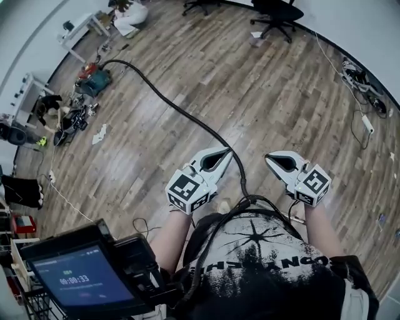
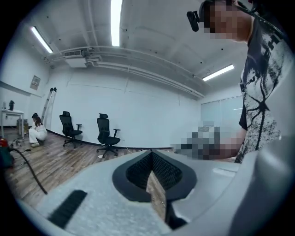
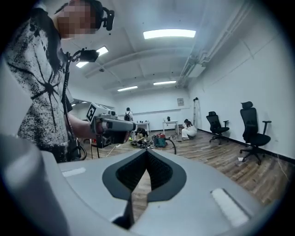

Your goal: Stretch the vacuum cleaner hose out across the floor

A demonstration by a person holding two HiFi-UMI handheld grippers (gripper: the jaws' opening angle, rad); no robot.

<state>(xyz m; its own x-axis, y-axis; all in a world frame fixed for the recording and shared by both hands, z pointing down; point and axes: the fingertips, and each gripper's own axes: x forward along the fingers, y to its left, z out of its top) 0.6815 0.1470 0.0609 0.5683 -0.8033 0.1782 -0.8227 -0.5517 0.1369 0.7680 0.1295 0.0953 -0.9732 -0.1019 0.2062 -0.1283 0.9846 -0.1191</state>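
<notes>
A black vacuum hose [image 1: 181,112] lies in a long curve over the wooden floor. It runs from the teal and red vacuum cleaner [image 1: 94,80] at the far left to a spot near my feet. My left gripper [image 1: 229,150] and right gripper [image 1: 268,157] are held up side by side in front of my chest, both shut with nothing between the jaws. The left gripper view shows shut jaws [image 2: 151,152] and a stretch of hose [image 2: 28,169] at the left. In the right gripper view, past the shut jaws [image 3: 147,151], the vacuum cleaner [image 3: 160,139] stands far off.
Black office chairs [image 1: 275,15] stand at the far wall. A person [image 1: 129,15] crouches by white tables at the far left, near clutter and bags [image 1: 69,119]. Cables and a power strip [image 1: 365,122] lie at the right. A cart with a screen [image 1: 81,278] is at my near left.
</notes>
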